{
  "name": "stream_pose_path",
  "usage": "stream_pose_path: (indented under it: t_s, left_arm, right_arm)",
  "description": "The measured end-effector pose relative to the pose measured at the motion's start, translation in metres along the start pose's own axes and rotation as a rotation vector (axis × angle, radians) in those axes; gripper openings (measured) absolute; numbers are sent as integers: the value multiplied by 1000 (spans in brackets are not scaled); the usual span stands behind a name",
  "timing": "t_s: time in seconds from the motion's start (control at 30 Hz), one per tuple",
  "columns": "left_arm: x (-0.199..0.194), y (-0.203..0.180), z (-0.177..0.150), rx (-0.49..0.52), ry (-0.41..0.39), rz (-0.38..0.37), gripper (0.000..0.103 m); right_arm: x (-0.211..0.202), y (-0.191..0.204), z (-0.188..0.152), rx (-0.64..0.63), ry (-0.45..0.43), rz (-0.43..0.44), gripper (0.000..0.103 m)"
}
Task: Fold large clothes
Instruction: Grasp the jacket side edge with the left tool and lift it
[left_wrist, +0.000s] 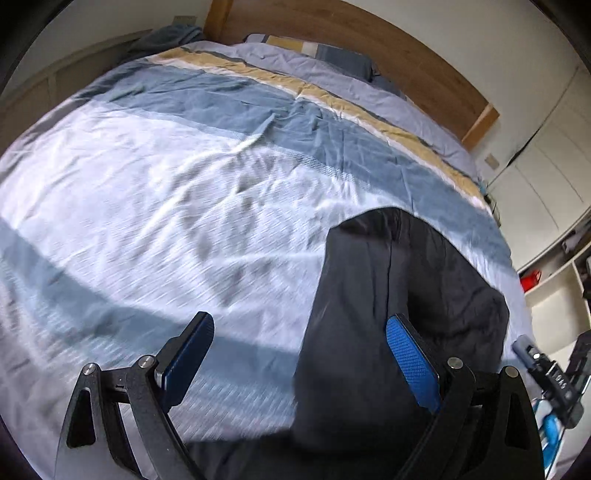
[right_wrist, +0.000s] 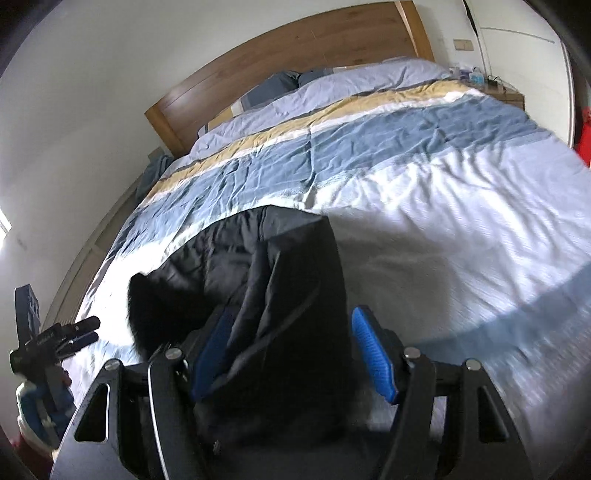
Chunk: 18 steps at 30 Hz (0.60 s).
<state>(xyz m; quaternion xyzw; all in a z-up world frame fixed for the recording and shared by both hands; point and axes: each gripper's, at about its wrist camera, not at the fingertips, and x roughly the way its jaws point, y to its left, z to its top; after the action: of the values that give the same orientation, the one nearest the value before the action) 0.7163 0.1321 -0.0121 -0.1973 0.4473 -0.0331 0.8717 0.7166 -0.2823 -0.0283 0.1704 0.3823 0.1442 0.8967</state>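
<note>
A black padded jacket (right_wrist: 288, 295) with a furry hood edge (right_wrist: 142, 314) lies bunched on the striped bed cover (right_wrist: 424, 192). In the right wrist view its folded bulk fills the space between the blue pads (right_wrist: 373, 358) of my right gripper (right_wrist: 291, 354), which is shut on it. In the left wrist view the same jacket (left_wrist: 388, 295) sits at the right, behind the right-hand pad (left_wrist: 410, 362). My left gripper (left_wrist: 301, 354) stands wide open over the pale cover with nothing between its fingers. The left gripper (right_wrist: 88, 328) also shows at the lower left of the right wrist view.
A wooden headboard (left_wrist: 369, 48) and pillows (left_wrist: 325, 51) close off the far end of the bed. White shelves holding a red object (left_wrist: 530, 280) stand on the right of the left wrist view. A bedside table (right_wrist: 506, 92) sits by the wall.
</note>
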Motion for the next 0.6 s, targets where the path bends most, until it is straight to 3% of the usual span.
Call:
stream_pose_path:
  t_s: [0.17,0.33,0.4,0.47,0.57,0.6]
  left_arm:
    - [46,-10,12,-39,-11,-98,93]
    - [81,-15,6,-49,40,-141,92]
    - [92,-18,4,-34,64,-122,77]
    - [100,-20,3,-32,89,-128,41]
    - [96,-28,0,12,83,-106,17]
    - [92,-30,-2,18,81,-103,16]
  right_arm:
    - [52,-1,8,0,16,39,66]
    - [81,-9,5,37,14,76,66]
    - [86,-11,5,47,11,81,63]
    - [89,-12,6,55,18,79,33]
    - [88,-5,7,22,42,61,16]
    - [85,-1,7,7,48,57,15]
